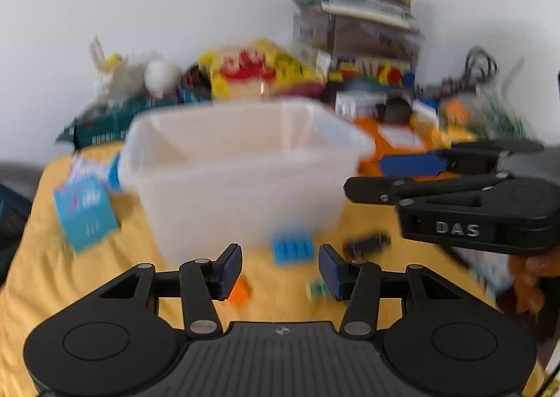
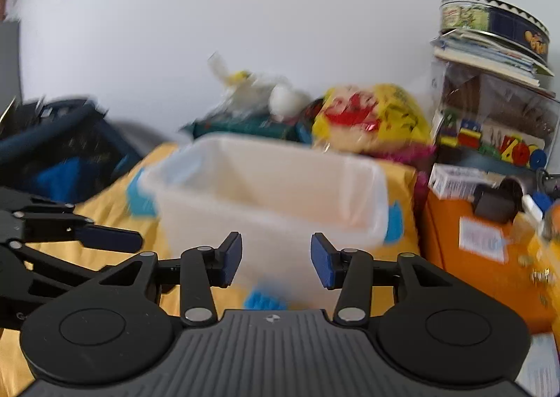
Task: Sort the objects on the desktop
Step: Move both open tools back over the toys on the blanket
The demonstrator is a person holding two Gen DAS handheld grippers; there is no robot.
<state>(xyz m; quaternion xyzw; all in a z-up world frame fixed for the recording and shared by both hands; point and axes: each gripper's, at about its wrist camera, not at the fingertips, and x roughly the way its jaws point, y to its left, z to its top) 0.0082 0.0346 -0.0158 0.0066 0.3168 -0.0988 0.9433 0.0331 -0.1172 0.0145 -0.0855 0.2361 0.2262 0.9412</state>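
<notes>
Both grippers, left (image 1: 280, 271) and right (image 2: 276, 260), are held spread with nothing between the pads. A blue brick (image 1: 293, 250) is seen near the bin (image 1: 241, 169) on the yellow cloth (image 1: 87, 278).

Left gripper (image 1: 280, 269): matte black body, ribbed grey centre plate with a small round emblem, two round black discs at the sides, silver pivot screws on the linkage arms, blue textured pads (image 1: 231, 267). Right gripper (image 2: 276, 258): same build — its side housing carries raised lettering "DAS".
</notes>
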